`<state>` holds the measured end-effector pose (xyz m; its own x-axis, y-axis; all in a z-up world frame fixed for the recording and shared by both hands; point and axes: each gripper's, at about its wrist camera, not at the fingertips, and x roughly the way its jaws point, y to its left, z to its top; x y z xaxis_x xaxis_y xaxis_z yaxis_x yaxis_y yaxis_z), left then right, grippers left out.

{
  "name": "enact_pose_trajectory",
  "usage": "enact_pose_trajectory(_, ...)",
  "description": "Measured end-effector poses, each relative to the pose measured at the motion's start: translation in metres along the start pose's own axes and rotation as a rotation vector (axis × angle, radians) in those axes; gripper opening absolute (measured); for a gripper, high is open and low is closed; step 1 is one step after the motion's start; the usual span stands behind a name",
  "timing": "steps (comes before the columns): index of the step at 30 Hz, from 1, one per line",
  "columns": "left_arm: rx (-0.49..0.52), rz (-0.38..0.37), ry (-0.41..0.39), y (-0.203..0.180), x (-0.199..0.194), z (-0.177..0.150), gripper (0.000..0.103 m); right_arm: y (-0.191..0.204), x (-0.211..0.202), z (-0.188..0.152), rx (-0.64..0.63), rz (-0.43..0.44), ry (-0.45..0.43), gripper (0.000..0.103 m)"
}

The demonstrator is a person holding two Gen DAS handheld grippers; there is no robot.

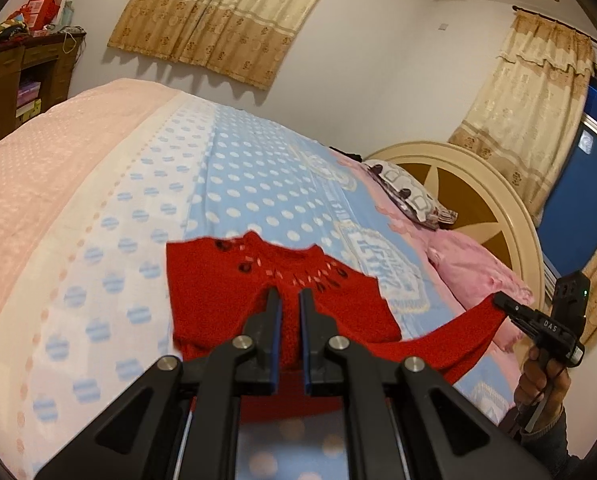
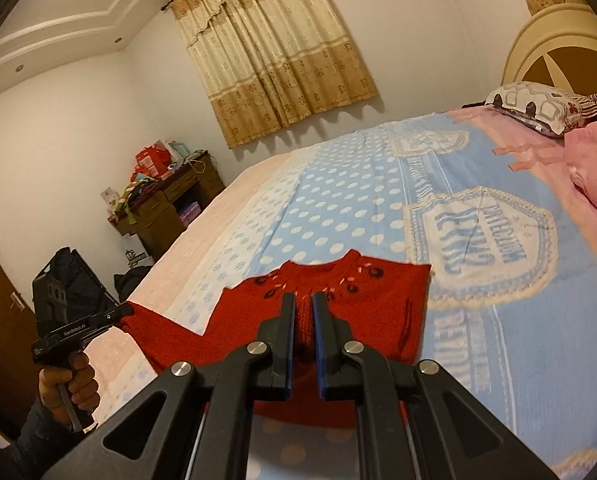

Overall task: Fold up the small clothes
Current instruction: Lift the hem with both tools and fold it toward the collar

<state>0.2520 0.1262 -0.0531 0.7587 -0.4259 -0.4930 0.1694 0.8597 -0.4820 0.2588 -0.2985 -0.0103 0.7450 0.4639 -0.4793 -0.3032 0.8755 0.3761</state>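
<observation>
Across the wide bed (image 1: 78, 208), with its pale blue polka-dot bedspread edged in pink, lies the work surface, and it's broad and flat, ideal for laying a garment out. Up by the round cream-and-brown headboard (image 2: 538, 40) sit a patterned grey-and-white pillow (image 2: 538, 104) and a bunched pink blanket (image 1: 470, 268), well clear of the action. Now the small red knitted sweater (image 1: 218, 300), beaded around the neckline: its collar end rests on the bedspread while the near hem is lifted off it, stretched between the two tools. Both ends held at once, and I'd say that's to keep the edge taut and straight so it can be carried over toward the collar for a clean fold. Left gripper (image 1: 289, 300), black with blue pads, clamped tight on red knit at the hem. Right gripper (image 2: 304, 304), same story, pinching the fabric from the other corner, seen from the left view biting a stretched red tail of cloth beside the person's hand (image 1: 538, 380).
</observation>
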Motion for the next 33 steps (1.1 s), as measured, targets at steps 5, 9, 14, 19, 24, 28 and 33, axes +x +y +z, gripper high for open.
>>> enact_pose_trajectory(5,0.005,0.016,0.01,0.008,0.035,0.027,0.008,-0.013,0.04,0.024,0.009,-0.04,0.025,0.008)
enact_pose_trajectory(9,-0.02,0.037,0.034,0.022,0.069,0.041,0.008,-0.034,0.073,0.039,0.035,-0.078,0.043,0.008)
enact_pose_trajectory(14,-0.05,0.072,0.079,0.047,0.124,0.051,0.008,-0.07,0.127,0.052,0.1,-0.111,0.096,0.008)
enact_pose_trajectory(19,-0.092,0.094,0.131,0.07,0.17,0.051,0.008,-0.094,0.186,0.052,0.14,-0.14,0.158,0.008)
enact_pose_trajectory(24,-0.12,0.116,0.167,0.088,0.195,0.046,0.008,-0.115,0.226,0.044,0.18,-0.16,0.195,0.008)
enact_pose_trajectory(28,-0.141,0.137,0.185,0.099,0.207,0.039,0.008,-0.128,0.243,0.039,0.196,-0.186,0.196,0.008)
enact_pose_trajectory(33,-0.231,0.164,0.173,0.114,0.205,0.037,0.019,-0.145,0.245,0.037,0.256,-0.23,0.158,0.039)
